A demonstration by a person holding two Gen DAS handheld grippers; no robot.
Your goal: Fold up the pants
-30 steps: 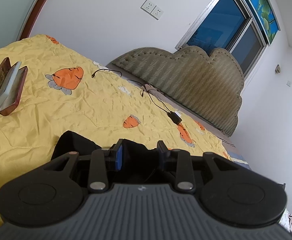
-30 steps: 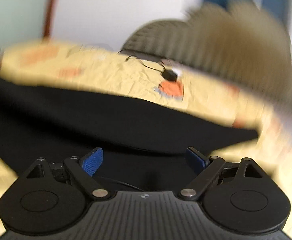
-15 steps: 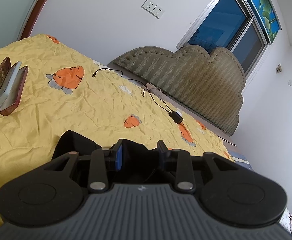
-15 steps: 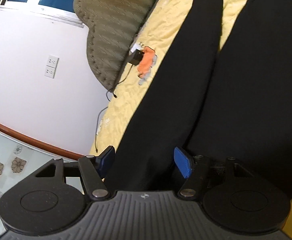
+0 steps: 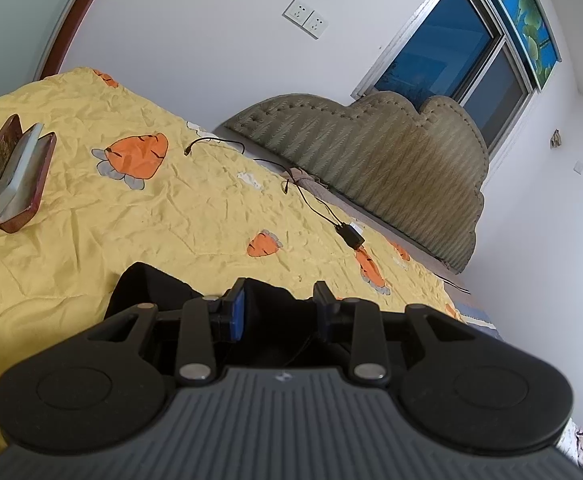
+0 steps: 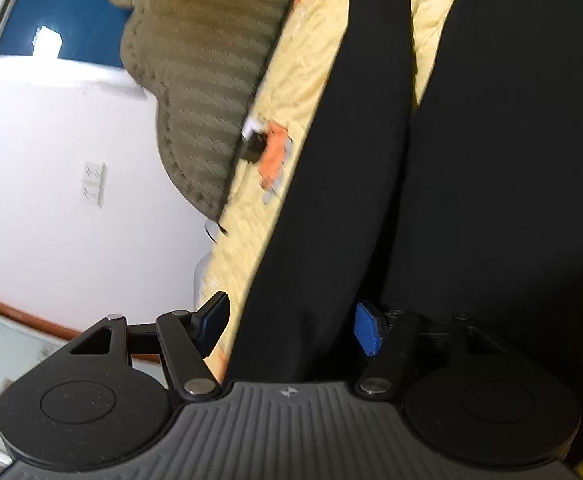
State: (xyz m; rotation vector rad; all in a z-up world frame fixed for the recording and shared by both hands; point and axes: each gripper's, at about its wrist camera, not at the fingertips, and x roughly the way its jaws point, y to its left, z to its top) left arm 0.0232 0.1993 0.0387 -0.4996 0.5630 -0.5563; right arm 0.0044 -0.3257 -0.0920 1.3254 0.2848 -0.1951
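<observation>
Right gripper (image 6: pixel 289 326) rolled sideways, jaws narrowed astride one leg | left gripper (image 5: pixel 277 306) clenched on pants (image 6: pixel 491 160) | limp cloth (grasp hem edge)

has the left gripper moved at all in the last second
No. In the left wrist view the left gripper sits the same against the open case and headboard, with black pants between its fingers.

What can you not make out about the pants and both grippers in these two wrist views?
- Left wrist view: black fabric pants lie mostly behind the left gripper; whether its pads press them is unclear.
- Right wrist view: pant legs run off the top edge; the right gripper's grip is uncertain.
</observation>
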